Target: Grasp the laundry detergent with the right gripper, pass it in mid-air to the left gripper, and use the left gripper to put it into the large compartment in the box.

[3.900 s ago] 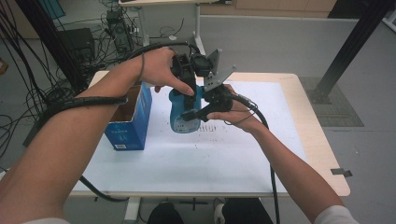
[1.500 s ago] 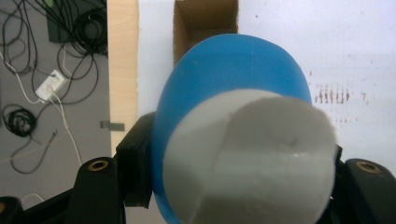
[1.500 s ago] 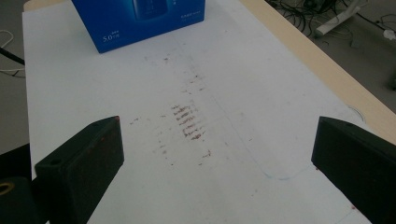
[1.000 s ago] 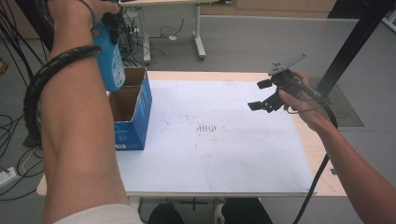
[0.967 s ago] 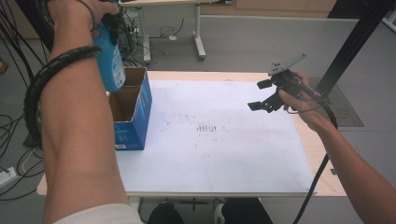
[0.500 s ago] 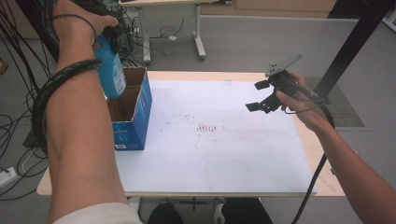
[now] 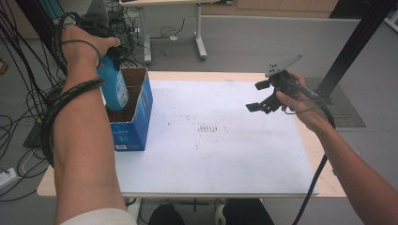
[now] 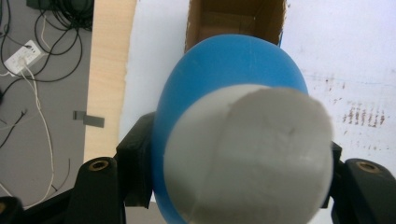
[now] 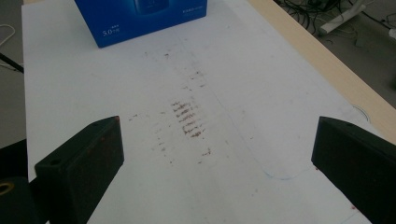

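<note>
Two grippers are up off the table. At the upper left of the high view, the left gripper (image 7: 109,55) has its jaws clamped on a blue bottle (image 7: 114,87), which hangs upright over the open top of a blue cardboard box (image 7: 133,124), its base dipping just inside the rim. From the left gripper view, the bottle's grey cap (image 8: 247,156) sits low in the centre, black jaws pressing it from both sides, the box's brown inside above it. At the right of the high view, the right gripper (image 7: 264,96) hovers with its jaws spread wide and empty above the white sheet (image 7: 220,164) with its reddish smudges (image 9: 187,119).
</note>
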The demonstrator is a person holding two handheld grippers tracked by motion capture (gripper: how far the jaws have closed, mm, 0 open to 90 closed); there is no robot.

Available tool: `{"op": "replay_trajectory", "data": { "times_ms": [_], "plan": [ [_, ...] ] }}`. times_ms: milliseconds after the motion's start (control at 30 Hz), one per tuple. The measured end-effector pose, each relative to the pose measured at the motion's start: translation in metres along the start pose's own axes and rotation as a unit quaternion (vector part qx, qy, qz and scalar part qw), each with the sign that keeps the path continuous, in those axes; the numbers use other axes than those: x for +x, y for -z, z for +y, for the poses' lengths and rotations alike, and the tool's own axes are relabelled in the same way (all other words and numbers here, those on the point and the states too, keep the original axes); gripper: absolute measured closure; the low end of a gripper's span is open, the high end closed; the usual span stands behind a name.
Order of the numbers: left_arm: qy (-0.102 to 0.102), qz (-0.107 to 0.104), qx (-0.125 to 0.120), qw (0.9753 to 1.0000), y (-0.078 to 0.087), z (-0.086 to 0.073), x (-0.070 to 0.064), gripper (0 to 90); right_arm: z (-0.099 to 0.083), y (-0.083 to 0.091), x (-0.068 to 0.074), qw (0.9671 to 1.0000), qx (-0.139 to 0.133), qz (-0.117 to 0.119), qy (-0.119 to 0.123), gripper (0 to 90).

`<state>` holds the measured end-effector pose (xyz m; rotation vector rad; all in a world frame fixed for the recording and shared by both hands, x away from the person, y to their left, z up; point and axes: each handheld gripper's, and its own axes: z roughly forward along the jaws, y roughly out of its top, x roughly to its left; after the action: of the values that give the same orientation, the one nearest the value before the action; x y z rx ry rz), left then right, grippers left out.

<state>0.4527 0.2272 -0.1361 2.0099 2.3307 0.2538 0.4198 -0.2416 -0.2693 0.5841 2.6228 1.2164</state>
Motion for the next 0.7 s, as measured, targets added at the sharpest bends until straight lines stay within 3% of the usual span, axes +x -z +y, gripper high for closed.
{"op": "replay_trajectory", "data": {
  "times_ms": [700],
  "plan": [
    [-0.013,-0.005,0.007,0.9999,-0.062,-0.009,-0.005,36.2,0.002,-0.001,0.003,0.9999,0.009,-0.007,0.000,2.3]
  ]
}}
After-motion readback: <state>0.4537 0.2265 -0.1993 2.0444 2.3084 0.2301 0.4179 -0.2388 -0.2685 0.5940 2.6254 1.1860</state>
